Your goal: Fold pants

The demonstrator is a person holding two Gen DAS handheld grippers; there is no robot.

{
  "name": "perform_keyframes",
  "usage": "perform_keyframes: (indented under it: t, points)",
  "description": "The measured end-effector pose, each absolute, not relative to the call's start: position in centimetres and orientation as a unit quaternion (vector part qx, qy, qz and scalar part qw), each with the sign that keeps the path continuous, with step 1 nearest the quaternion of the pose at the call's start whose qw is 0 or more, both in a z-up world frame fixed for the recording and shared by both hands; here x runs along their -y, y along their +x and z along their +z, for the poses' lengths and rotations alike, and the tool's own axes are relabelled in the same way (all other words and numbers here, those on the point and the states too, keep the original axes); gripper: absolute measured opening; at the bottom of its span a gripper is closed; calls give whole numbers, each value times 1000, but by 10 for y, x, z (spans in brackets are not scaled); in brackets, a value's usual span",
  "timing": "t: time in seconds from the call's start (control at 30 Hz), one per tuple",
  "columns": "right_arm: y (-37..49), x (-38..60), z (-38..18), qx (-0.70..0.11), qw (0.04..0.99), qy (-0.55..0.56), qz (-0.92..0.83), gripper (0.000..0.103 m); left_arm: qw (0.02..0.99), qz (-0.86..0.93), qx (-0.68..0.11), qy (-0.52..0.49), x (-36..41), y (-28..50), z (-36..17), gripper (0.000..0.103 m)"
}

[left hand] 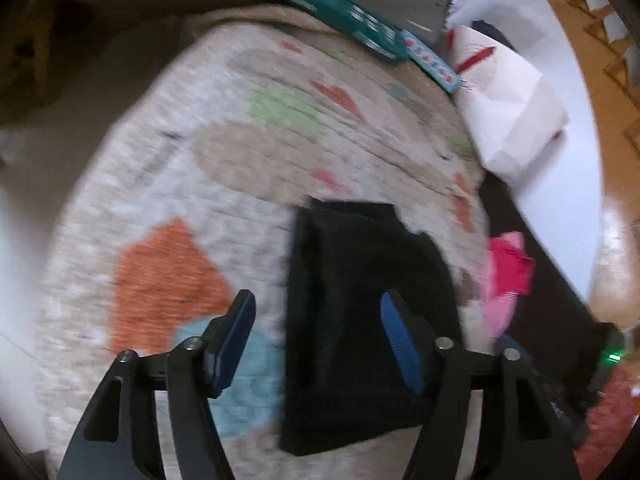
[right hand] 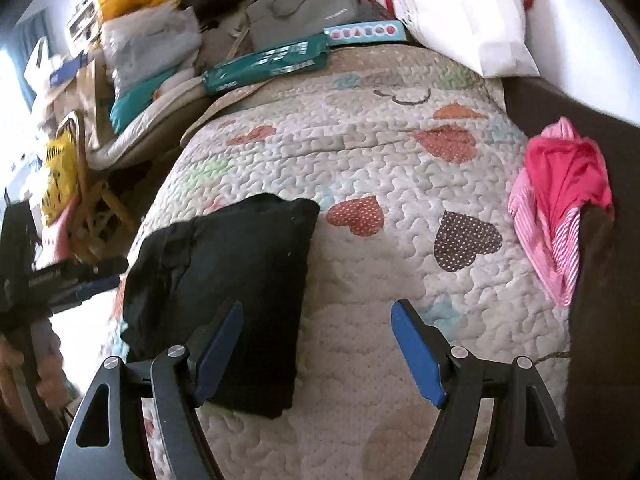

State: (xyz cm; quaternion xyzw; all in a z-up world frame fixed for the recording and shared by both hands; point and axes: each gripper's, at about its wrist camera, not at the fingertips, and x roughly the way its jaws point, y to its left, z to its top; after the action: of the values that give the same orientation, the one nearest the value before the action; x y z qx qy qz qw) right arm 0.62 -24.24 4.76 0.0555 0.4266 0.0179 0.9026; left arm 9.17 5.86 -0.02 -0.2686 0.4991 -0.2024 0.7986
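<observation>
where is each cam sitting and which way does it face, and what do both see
Left wrist: on the left gripper, angled down at the black pants on the quilt; own open fingers show.
Right wrist: on the right gripper, angled down the quilt toward the pillow; own open fingers show, left gripper at the frame's left edge.
Shared: pants, quilt, pink clothes.

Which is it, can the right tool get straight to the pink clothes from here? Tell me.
Probably yes. The right tool is open and empty above the quilt; the pink clothes lie uncovered at the quilt's edge, off to its side, with only bare quilt in between. The folded black pants lie on the other side.
</observation>
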Motion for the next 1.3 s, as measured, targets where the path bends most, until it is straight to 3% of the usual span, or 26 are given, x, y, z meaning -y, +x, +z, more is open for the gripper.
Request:
perform_keyframes:
  t: [0.37,0.77,0.9,1.13,1.2,1.23,1.3]
  points:
    - [38,273,18,-452,870,189,46,82,782,-199,-537,-246,-34,108,-28,67]
    - [73,265,-8,-480,843,228,85,83,817,-174,-527,-157,-9,103,-20,70]
    - [83,267,-14,-482,834,249,97,83,821,-183,-522,-141,-3,103,-18,56]
    - [104,256,-26,-501,813,265,134,83,819,-194,-519,-149,-1,107,-21,55]
    - [111,249,-32,-508,806,268,143,80,816,-199,-519,-158,-4,109,-22,53]
    - [114,244,-33,-508,803,273,151,70,815,-201,-519,-159,-4,110,-22,47]
    - [117,239,-31,-510,803,268,150,62,813,-206,-519,-164,-4,111,-20,40]
